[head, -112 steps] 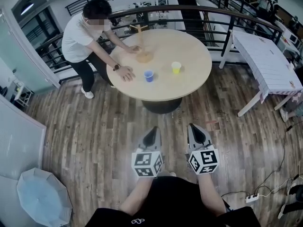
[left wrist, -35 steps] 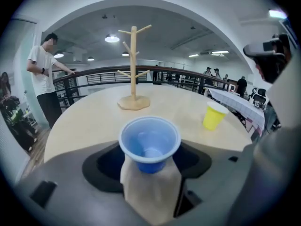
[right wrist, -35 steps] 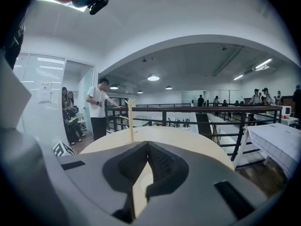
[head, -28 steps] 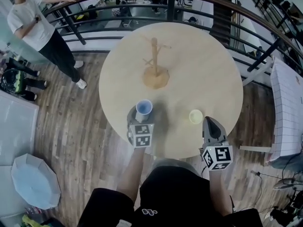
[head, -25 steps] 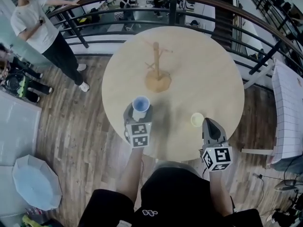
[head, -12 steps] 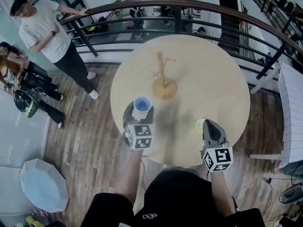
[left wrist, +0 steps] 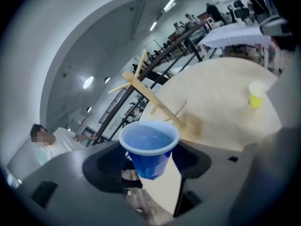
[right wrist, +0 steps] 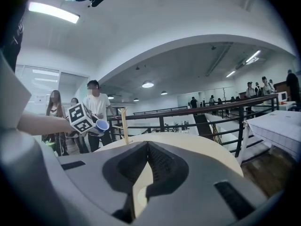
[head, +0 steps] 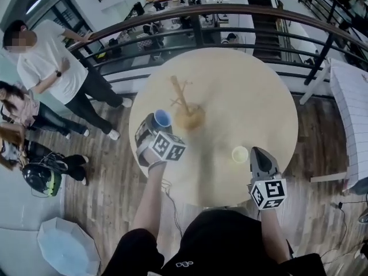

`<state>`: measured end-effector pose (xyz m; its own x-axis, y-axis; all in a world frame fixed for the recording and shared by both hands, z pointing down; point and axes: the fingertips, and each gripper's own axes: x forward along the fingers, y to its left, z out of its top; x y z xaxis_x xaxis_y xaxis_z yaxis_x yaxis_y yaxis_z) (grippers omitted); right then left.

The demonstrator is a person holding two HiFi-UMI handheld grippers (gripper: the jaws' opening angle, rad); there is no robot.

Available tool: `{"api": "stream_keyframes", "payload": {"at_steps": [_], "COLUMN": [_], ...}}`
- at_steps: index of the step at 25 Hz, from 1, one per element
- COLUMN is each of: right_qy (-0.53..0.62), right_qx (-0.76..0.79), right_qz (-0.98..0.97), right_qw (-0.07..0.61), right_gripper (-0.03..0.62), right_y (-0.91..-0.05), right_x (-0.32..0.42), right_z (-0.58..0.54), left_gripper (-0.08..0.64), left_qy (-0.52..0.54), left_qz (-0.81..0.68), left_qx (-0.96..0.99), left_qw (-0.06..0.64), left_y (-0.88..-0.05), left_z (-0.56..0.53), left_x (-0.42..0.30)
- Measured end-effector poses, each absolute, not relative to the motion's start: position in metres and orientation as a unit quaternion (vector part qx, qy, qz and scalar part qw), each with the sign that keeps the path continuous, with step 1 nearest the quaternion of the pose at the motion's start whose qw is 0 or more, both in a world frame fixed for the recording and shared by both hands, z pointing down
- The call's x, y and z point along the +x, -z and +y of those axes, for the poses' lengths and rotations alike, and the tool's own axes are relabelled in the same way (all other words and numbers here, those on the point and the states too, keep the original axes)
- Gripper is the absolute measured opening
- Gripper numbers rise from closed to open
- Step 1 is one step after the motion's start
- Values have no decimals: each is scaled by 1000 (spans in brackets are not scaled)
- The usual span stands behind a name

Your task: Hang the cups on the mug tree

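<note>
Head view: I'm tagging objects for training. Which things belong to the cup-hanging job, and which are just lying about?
Job: blue cup in the left gripper, yellow cup, mug tree, round table.
Lying about: white folding table, dark helmet, pale umbrella on the floor.

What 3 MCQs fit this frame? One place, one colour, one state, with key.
1. Where is the yellow cup?
A) on the table, just ahead of the right tongs
B) hung on the mug tree
C) on the floor

2. What colour is the cup held in the left tongs?
A) red
B) blue
C) green

3. How are the right tongs?
A) wide open
B) shut on the yellow cup
C) shut and empty

1 A: the head view shows it standing on the tabletop by the tongs' tip.
2 B: the left gripper view shows a blue cup clamped between the tongs.
3 C: the right gripper view shows them meeting with nothing between.
</note>
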<state>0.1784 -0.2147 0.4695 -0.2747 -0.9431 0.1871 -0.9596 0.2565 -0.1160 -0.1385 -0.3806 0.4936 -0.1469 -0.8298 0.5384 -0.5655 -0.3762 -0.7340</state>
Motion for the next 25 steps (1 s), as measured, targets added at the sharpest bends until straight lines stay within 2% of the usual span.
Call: {"api": "stream_keyframes", "payload": {"at_steps": [5, 13, 25], "right_qy": [-113, -124, -134], "right_qx": [621, 638, 647], "right_qz": [-775, -759, -750], "right_qw": [36, 35, 40], "right_gripper": [9, 9, 9], "right_y": [-475, -480, -489], "right_x": [200, 213, 226], "right_z": [-209, -199, -192], "left_gripper": [310, 310, 310], "left_qy": [647, 731, 739], "left_qz": [489, 407, 352], "left_qx": [-546, -467, -491], "left_qw": [208, 286, 298], "left_y": [-499, -509, -535], "left_z": [-404, -430, -454], "left_x": [-130, -107, -67]}}
